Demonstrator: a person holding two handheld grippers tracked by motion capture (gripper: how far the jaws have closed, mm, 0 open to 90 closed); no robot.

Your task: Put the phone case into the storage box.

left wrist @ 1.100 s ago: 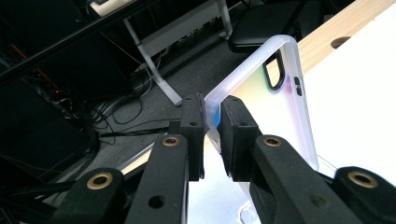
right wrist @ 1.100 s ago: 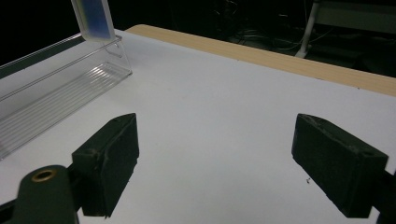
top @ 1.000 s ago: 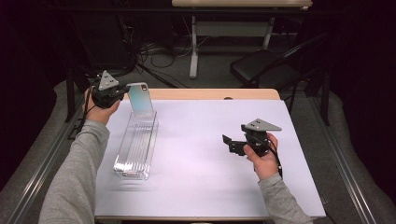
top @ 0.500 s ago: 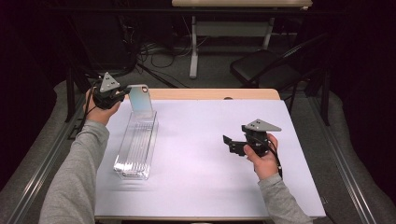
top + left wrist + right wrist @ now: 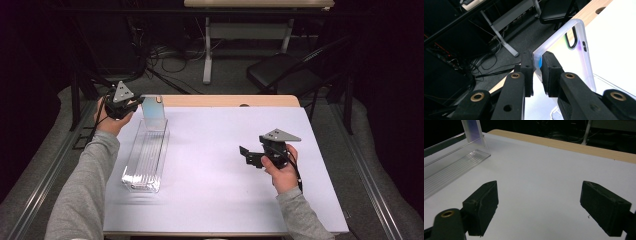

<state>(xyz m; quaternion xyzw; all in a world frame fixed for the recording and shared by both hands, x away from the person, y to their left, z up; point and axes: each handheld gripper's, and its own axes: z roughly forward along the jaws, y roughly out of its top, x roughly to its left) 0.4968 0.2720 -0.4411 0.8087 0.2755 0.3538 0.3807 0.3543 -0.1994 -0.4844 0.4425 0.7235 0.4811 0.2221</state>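
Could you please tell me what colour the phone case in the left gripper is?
The phone case is translucent white with an iridescent sheen, best in the left gripper view.

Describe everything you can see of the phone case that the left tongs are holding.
The phone case is a translucent, frosted shell that looks like soft plastic, with a faint rainbow sheen. It has rounded corners, a dark-rimmed oblong camera opening near one end and small slots along one side. It stands upright at the far end of the clear plastic rack, at the table's back left. The left tongs are shut on its edge near a corner, one pad on each face. The right tongs, open, are far from it.
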